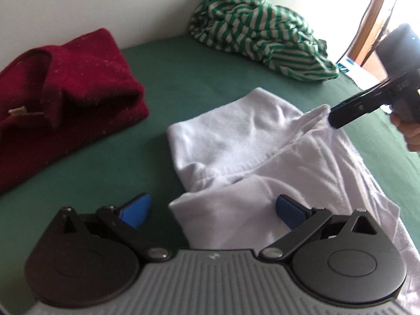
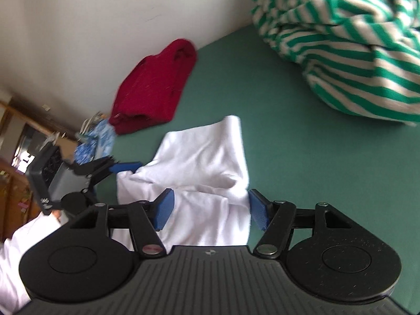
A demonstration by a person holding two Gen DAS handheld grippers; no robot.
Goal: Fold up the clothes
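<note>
The soft white cotton garment [image 1: 236,141] lies partly folded in the middle of the bed's green sheet [image 1: 162,68], one flap already doubled over, which is likely why both grippers sit at its edges. The left gripper [image 1: 212,208] hovers over the near-left corner with its blue-padded fingers [image 1: 137,207] wide apart; cloth lies between them but neither pad presses on it. The right gripper [image 2: 210,207] also has its fingers spread, straddling a raised fold of the white cloth at its right edge without clamping it.

A folded dark red knit sweater [image 1: 60,92] sits on the left against the pale wall [image 1: 105,5], seemingly finished and set aside. A crumpled green-and-white striped top [image 1: 262,31] waits at the far right. Open green sheet runs between all three, leaving room to carry a fold leftward or away.
</note>
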